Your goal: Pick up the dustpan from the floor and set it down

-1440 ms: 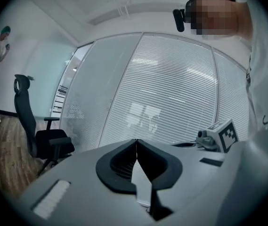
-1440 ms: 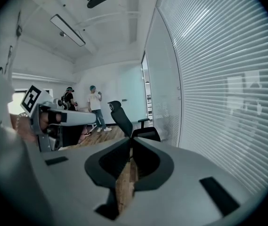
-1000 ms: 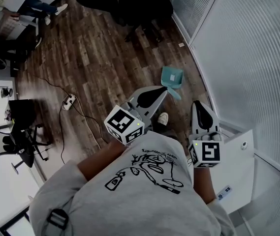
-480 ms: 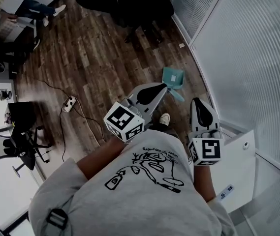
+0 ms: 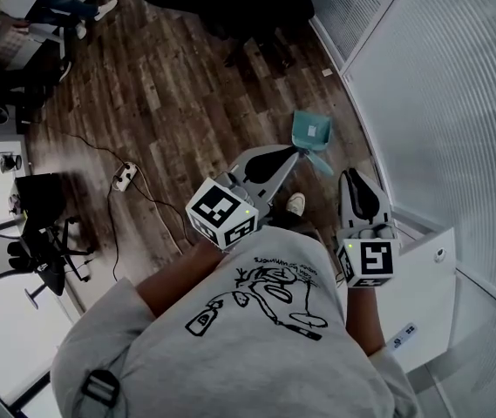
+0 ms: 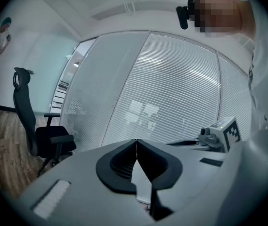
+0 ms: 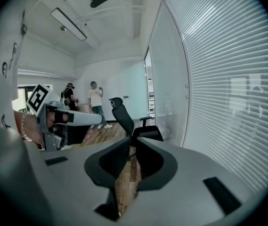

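Wood-plank floor (image 5: 169, 103) beside the glass wall (image 5: 439, 103) holds the teal dustpan (image 5: 310, 134); your left gripper (image 5: 293, 153) and right gripper (image 5: 358, 174) are pressed together, empty. Arrive unspread and you risk shoving it away.

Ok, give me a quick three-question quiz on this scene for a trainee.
1. True or false: the dustpan lies on the wooden floor.
2. What does the left gripper hold? A. the dustpan B. a broom C. nothing
3. Fill in: in the head view, the ___ gripper shows closer to the dustpan.
Key: 1 true; 2 C; 3 left.
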`<state>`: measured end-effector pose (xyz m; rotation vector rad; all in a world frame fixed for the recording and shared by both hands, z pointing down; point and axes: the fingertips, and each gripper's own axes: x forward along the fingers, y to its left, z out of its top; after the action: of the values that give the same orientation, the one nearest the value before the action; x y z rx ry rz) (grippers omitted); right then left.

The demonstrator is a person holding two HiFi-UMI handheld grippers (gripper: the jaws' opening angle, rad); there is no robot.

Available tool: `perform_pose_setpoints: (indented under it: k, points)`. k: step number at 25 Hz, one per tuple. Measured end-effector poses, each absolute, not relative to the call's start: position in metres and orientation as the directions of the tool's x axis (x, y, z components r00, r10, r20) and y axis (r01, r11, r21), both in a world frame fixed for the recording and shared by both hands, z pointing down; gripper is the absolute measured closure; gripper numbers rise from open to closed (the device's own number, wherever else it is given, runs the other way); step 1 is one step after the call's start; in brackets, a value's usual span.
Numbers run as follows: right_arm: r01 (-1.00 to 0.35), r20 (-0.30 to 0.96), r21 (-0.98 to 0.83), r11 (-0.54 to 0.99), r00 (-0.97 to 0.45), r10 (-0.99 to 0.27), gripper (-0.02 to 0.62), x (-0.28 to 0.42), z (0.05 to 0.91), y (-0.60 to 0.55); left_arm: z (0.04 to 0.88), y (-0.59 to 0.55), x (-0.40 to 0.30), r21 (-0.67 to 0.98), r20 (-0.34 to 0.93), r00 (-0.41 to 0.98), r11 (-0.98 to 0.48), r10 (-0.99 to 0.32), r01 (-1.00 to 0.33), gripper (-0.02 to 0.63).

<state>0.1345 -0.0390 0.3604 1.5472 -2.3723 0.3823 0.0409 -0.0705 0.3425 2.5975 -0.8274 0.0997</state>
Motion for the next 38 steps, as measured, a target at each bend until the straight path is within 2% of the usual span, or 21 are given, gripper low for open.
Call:
perform_pose_setpoints:
  k: [11, 38]
  points:
    - [-0.905, 0.455, -0.071, 0.419, -0.403, -0.794, 0.573, 0.117, 0.396, -0.030, 0.357, -0.067, 0.035, 0.389, 0.216, 0.828, -0.732, -0.518, -0.560, 0.603]
    - [-0.874, 0.619, -0.063, 0.481, -0.413, -0.668, 0.496, 0.102, 0.511, -0.038, 0.406, -0.067, 0.010, 0.430, 0.274, 0.811, -0.688, -0.517, -0.584, 0.603]
